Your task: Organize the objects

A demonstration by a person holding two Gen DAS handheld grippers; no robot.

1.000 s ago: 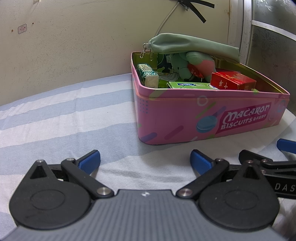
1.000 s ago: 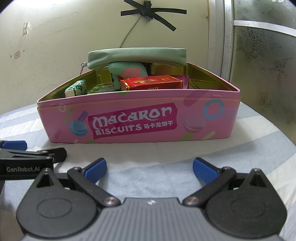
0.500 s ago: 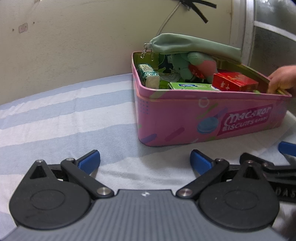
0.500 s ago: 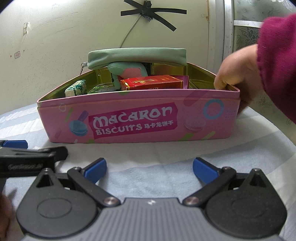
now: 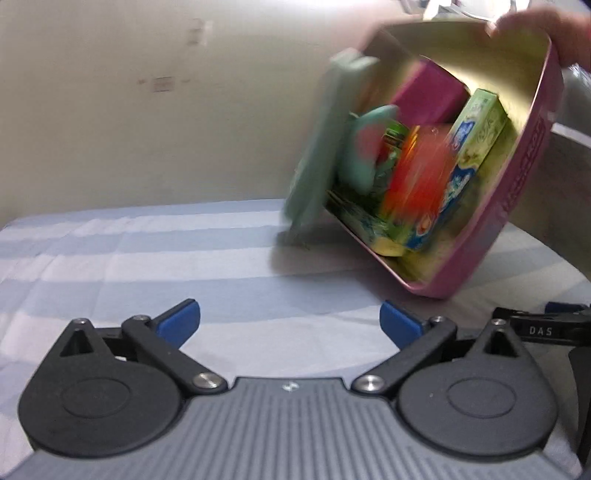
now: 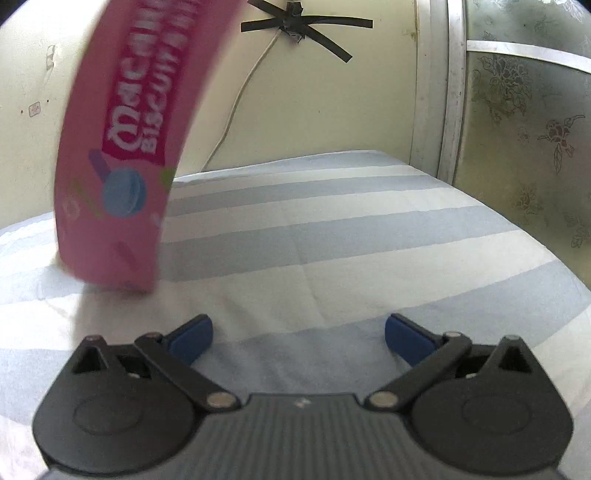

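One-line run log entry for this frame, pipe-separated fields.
phase: tin dump | pink biscuit tin: tipped on edge by bare hand | contents: sliding out, blurred | left gripper: open, empty | right gripper: open, empty | surface: striped cloth

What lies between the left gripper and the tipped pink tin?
Only bare striped cloth lies between the left gripper and the pink tin, in the left wrist view.

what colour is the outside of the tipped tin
Pink, with a blue macaron print; the tin shows best in the right wrist view.
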